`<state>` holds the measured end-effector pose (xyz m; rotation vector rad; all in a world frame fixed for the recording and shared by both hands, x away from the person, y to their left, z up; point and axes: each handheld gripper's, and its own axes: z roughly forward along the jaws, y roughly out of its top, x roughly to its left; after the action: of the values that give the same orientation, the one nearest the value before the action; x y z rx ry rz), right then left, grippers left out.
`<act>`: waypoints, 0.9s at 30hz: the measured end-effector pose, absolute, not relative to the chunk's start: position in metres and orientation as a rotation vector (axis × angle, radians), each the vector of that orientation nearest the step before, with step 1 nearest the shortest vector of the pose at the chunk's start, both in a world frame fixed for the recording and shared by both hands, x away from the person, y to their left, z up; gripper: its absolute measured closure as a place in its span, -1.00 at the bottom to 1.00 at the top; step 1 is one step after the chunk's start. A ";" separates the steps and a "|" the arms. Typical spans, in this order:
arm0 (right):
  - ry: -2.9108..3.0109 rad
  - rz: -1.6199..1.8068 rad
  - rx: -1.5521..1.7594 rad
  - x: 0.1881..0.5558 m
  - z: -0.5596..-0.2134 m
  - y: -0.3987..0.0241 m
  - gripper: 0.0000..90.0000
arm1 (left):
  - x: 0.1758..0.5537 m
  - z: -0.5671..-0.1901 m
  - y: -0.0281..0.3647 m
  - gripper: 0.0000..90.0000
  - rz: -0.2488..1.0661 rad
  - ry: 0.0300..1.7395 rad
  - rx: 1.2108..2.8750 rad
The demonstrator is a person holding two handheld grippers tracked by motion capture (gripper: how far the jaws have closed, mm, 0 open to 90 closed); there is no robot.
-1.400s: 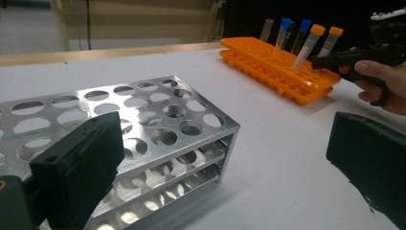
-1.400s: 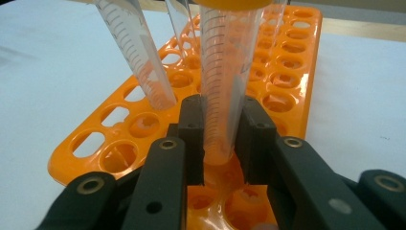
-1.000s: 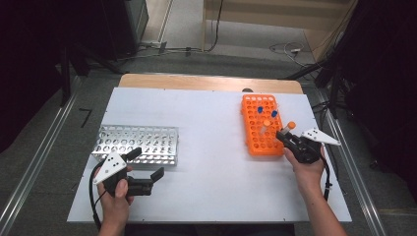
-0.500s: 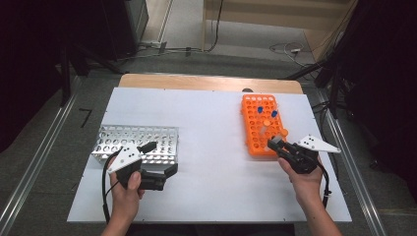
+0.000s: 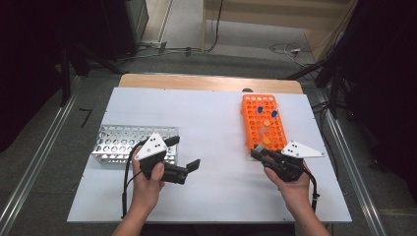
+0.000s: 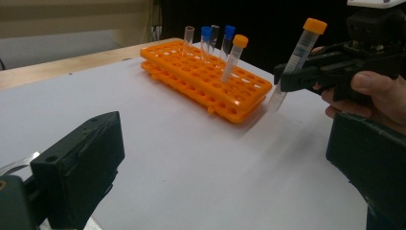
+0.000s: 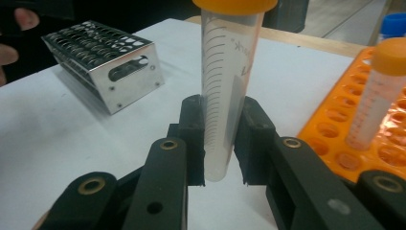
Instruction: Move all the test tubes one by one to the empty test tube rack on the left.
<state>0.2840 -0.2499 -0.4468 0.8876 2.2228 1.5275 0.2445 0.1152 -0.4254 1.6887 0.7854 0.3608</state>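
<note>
Right tongs [image 7: 220, 143] pinching orange-capped centrifuge tube [image 7: 229, 76], lifted clear beside orange rack [image 5: 263, 123]. Left tongs [image 5: 184, 155] spread, empty, near metal rack [image 5: 113, 145]. Transfer begun; placing pending.

orange rack [image 5: 263, 123]: four tubes upright, table right | steel rack [image 5: 123, 145]: table left

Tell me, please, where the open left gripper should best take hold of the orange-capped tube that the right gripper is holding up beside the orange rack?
Probably the bare upper barrel just under the cap: the right gripper clamps the orange-capped tube at mid-length, leaving that stretch free. The left gripper should come level from the tube's open side.
</note>
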 end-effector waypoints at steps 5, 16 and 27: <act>2.245 1.540 0.863 0.280 -0.446 -0.240 0.61 | 0.250 -0.422 0.106 -1.00 0.354 0.758 1.700; 2.345 1.577 0.781 0.269 -0.451 -0.217 0.61 | 0.249 -0.425 0.092 -0.94 0.305 0.745 1.729; 2.393 1.547 0.715 0.261 -0.454 -0.201 0.61 | 0.249 -0.429 0.076 -0.71 0.235 0.772 1.762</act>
<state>0.2607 -0.2008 -0.4537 0.7151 2.3928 1.5468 0.2492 0.0756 -0.4289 1.7623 0.7717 0.2352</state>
